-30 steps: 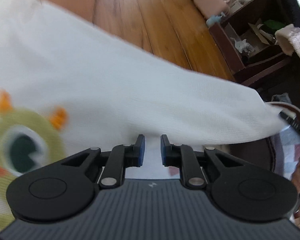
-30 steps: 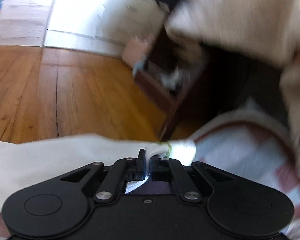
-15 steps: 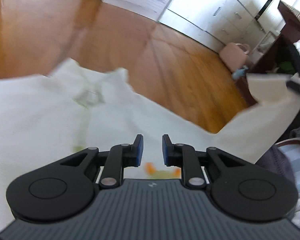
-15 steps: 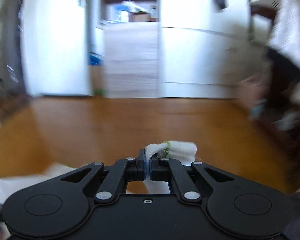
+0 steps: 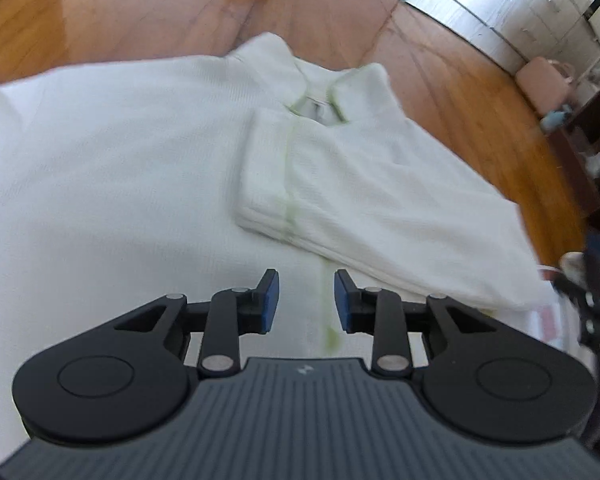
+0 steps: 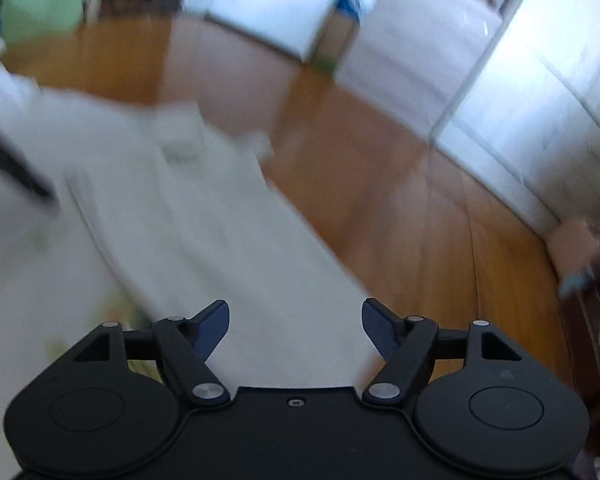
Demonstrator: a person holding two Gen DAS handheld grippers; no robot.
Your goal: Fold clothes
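A white knit garment (image 5: 112, 152) with pale green trim lies spread out flat. Its right sleeve (image 5: 364, 184) is folded inward across the body, and the collar (image 5: 320, 96) is at the far end. My left gripper (image 5: 306, 300) hovers open just above the garment's near part, nothing between its blue pads. In the blurred right wrist view the same garment (image 6: 204, 232) lies below my right gripper (image 6: 296, 326), which is wide open and empty.
Wooden floor (image 5: 452, 80) surrounds the garment. White cabinets (image 5: 532, 4) line the far wall, with a pink bag (image 5: 542, 80) and a dark wooden shelf unit (image 5: 592, 160) at the right. The other gripper's dark body (image 5: 596, 312) shows at the right edge.
The right gripper carried the sleeve over the body, then opened and let it go. The left gripper's fingers have spread wider. The garment now lies flat with the sleeve folded in.
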